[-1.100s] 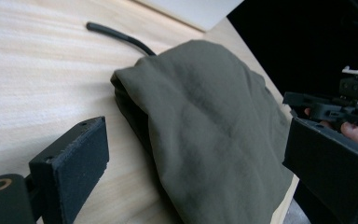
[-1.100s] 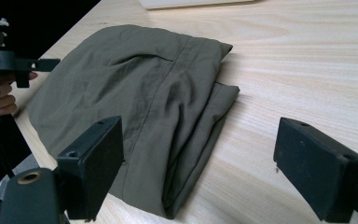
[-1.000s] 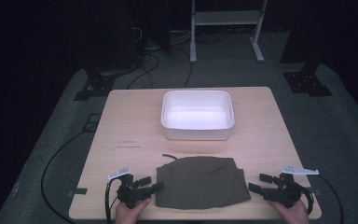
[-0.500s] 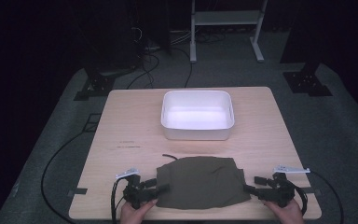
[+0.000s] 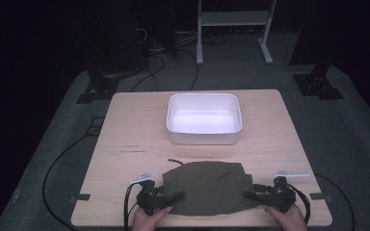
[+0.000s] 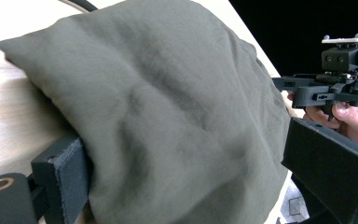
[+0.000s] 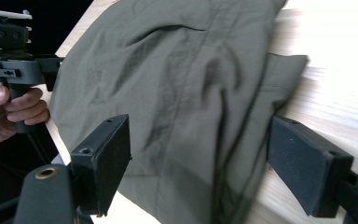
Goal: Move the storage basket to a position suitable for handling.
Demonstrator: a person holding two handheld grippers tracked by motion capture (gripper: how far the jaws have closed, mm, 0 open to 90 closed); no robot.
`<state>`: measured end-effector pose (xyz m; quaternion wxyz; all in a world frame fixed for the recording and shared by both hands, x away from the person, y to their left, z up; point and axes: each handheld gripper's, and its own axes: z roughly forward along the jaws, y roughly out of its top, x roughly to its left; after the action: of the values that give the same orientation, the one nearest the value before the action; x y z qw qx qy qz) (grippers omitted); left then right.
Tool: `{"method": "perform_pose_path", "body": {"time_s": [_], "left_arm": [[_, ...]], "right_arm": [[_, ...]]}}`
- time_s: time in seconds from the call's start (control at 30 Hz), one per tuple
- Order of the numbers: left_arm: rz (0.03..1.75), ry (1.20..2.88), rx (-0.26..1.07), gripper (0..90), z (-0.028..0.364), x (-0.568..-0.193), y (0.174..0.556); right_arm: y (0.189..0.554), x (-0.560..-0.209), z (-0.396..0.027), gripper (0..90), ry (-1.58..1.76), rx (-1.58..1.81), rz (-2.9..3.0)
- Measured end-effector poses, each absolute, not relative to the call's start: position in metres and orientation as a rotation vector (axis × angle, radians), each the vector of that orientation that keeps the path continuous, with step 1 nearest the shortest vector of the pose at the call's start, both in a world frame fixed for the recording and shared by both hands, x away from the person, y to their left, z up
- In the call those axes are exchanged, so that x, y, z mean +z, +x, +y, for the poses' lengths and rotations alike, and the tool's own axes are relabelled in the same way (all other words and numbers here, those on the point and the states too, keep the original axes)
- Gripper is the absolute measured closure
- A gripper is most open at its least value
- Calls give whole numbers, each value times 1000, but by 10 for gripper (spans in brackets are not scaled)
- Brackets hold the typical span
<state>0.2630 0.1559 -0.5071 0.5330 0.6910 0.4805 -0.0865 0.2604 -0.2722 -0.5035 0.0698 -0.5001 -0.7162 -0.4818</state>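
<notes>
Two grippers flank the olive cloth

Both jaw pairs stand wide around the cloth, which lies at the table's near edge (white bin beyond). The left gripper straddles one side; the right gripper, jaws just closing slightly, apparently isn't yet pinching.

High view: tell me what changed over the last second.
Both grippers slid inward onto the olive cloth: the left gripper now straddles its left edge, the right gripper its right edge, jaws just closing, not yet pinching. The cloth, the white bin and the table stayed put.
</notes>
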Motion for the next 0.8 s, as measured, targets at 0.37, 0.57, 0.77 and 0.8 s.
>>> {"method": "perform_pose_path", "body": {"time_s": [0.37, 0.57, 0.77, 0.8], "left_arm": [[1153, 1642, -259, 126, 140, -508, 274], [1175, 1642, -302, 161, 132, -507, 281], [1187, 1667, -350, 259, 131, -506, 287], [1180, 1675, -351, 278, 131, -506, 288]], "right_arm": [[269, -502, -246, 251, -1493, -1401, -2116], [271, -503, -233, 329, -1496, -1398, -2129], [270, -507, -230, 487, -1497, -1411, -2120], [270, -507, -230, 502, -1489, -1408, -2112]]}}
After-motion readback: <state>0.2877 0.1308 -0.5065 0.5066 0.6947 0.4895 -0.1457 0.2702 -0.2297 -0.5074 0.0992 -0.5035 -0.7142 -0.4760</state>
